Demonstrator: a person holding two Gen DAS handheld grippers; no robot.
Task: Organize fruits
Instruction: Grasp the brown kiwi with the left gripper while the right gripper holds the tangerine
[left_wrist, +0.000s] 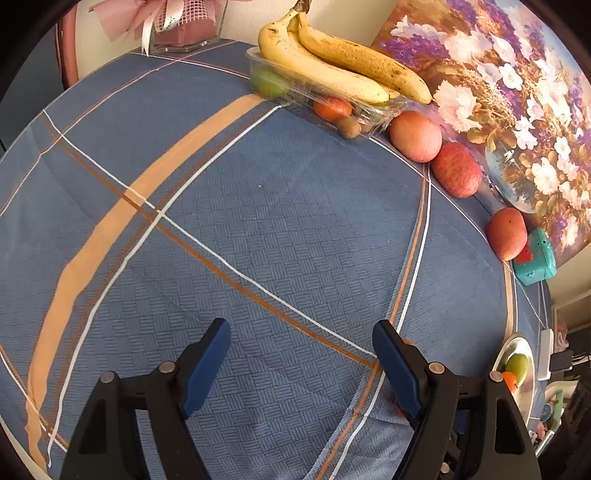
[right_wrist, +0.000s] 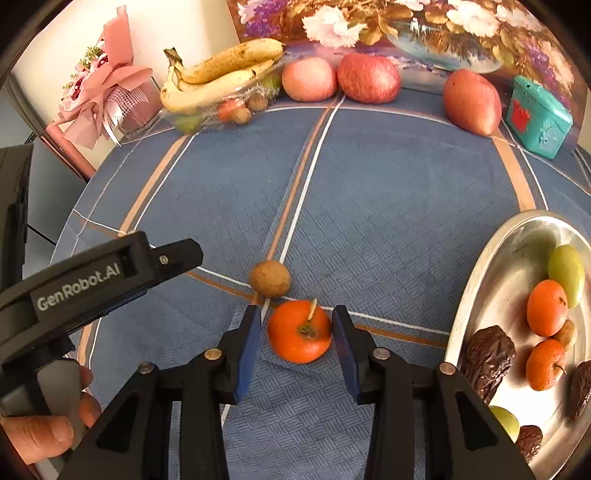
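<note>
Tangerine (right_wrist: 299, 331) sits on the blue cloth (right_wrist: 369, 206) between our right gripper (right_wrist: 298, 345) pads, jaws spread, not touching (staged for the metal plate (right_wrist: 476, 269), likely). Left gripper (left_wrist: 301, 363) hangs released, holding nothing.

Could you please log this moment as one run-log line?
right gripper: open, straddling orange fruit | left gripper: open, empty | metal bowl: part-filled

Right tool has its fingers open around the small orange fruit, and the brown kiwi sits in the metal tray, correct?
Not quite. The right tool does bracket the orange fruit, but the right wrist view shows the kiwi on the tablecloth, not in the metal tray.
</note>
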